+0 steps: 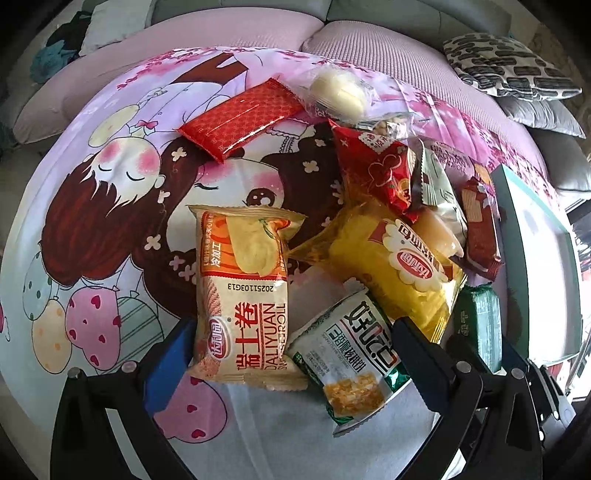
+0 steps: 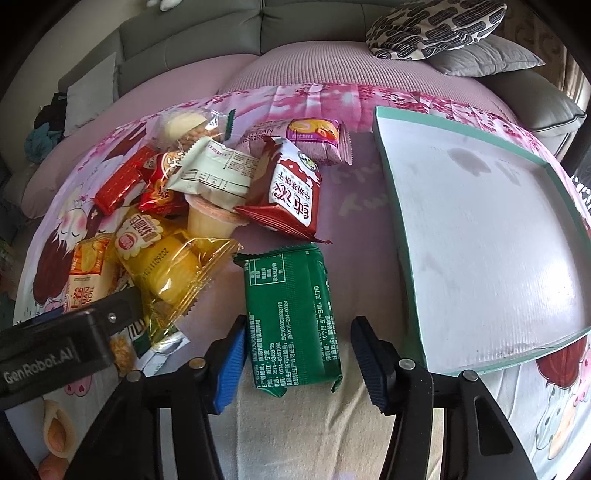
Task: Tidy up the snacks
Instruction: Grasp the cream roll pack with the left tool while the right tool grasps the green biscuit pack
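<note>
A green snack packet (image 2: 291, 317) lies flat on the cartoon-print cloth (image 2: 362, 206). My right gripper (image 2: 299, 358) straddles its near half. The left blue pad (image 2: 232, 365) sits at the packet's edge, and a thin strip of cloth shows before the right pad (image 2: 369, 362). My left gripper (image 1: 295, 354) stands open and wide over an orange Swiss roll packet (image 1: 240, 314) and a green-and-white biscuit packet (image 1: 351, 362), touching neither. Its black body (image 2: 55, 350) shows in the right wrist view. A pile of snacks (image 2: 192, 192) lies to the left of the green packet.
A shallow white tray with a teal rim (image 2: 384, 155) lies on the cloth to the right with nothing in it, also seen as the tray (image 1: 535, 258). A red flat packet (image 1: 240, 118) lies apart. Sofa cushions (image 2: 436, 29) and the grey backrest lie behind.
</note>
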